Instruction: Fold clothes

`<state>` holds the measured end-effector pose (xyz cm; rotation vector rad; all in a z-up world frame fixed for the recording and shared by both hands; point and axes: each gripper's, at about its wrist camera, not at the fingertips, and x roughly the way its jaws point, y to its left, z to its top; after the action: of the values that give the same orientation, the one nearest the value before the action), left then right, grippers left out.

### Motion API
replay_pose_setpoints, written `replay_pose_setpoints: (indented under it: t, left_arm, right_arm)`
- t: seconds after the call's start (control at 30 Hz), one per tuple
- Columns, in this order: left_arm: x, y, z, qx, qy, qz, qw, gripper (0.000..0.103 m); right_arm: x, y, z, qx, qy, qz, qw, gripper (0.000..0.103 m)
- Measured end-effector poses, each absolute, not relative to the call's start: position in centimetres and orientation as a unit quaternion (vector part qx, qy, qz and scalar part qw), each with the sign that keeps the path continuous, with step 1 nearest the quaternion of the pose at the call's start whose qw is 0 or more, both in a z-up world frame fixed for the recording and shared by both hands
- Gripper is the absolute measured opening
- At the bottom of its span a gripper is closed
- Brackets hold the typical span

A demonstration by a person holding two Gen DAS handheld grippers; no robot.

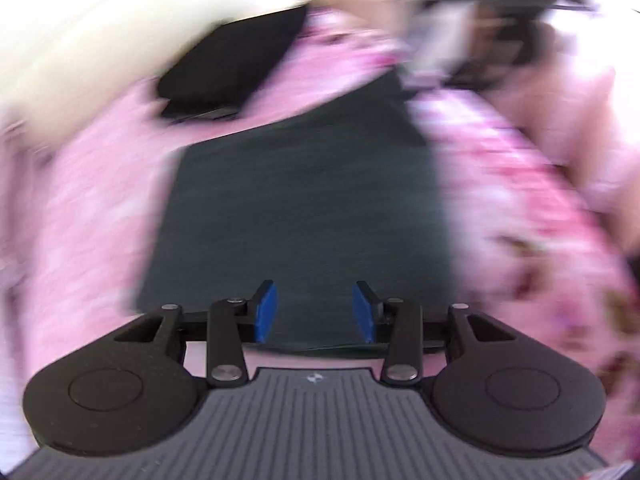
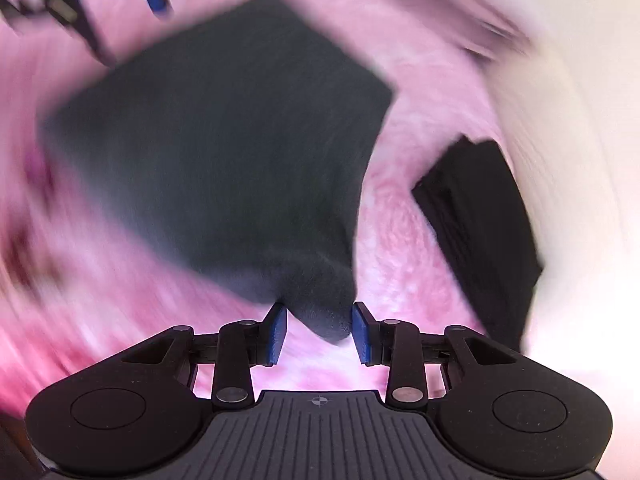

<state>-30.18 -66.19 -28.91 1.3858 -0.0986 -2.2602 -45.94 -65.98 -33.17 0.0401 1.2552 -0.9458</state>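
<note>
Soft, limp dark garment (image 2: 224, 140) on pink bedding (image 2: 404, 248): right hand-held gripper (image 2: 319, 330) half-open around its near corner, left hand-held gripper (image 1: 315, 312) half-open, empty.

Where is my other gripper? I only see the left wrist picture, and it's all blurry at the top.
Observer: The right gripper is at one corner of the dark grey garment. That corner sits between its pads.
Operator: Is it pinching it?
Observer: No. The jaws stand apart, with a gap beside the corner, so nothing is clamped.
Operator: What's next to it?
Observer: In the right wrist view, the folded black garment lies to that gripper's right. It is apart from the grey one, with a strip of the pink sheet between them.
</note>
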Motion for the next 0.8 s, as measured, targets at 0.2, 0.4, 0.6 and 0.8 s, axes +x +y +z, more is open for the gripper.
replay_pose_setpoints:
  t: [0.2,0.4,0.6,0.8]
  left_arm:
    - [-29.2,-76.9,-32.7,0.530,-0.032,-0.791,0.304,0.037]
    - [-28.6,-78.8,-35.4,0.536,-0.033,-0.798,0.275,0.040]
    - [-27.2,-80.3,-33.5,0.512,0.037,-0.814,0.273,0.039]
    - [-26.2,-84.6,-34.0,0.488,0.165,-0.813,0.272,0.044]
  right_arm:
    - [-44.5,-67.0,-31.6,0.057,0.507,-0.522,0.683,0.034]
    - [-50.9,-69.1,-32.0,0.199,0.449,-0.589,0.642,0.034]
    - [-55.2,-68.7,-31.7,0.468,0.187,-0.590,0.631,0.091]
    - [-56.1,-70.6,-37.9,0.571,0.091,-0.569,0.585,0.088]
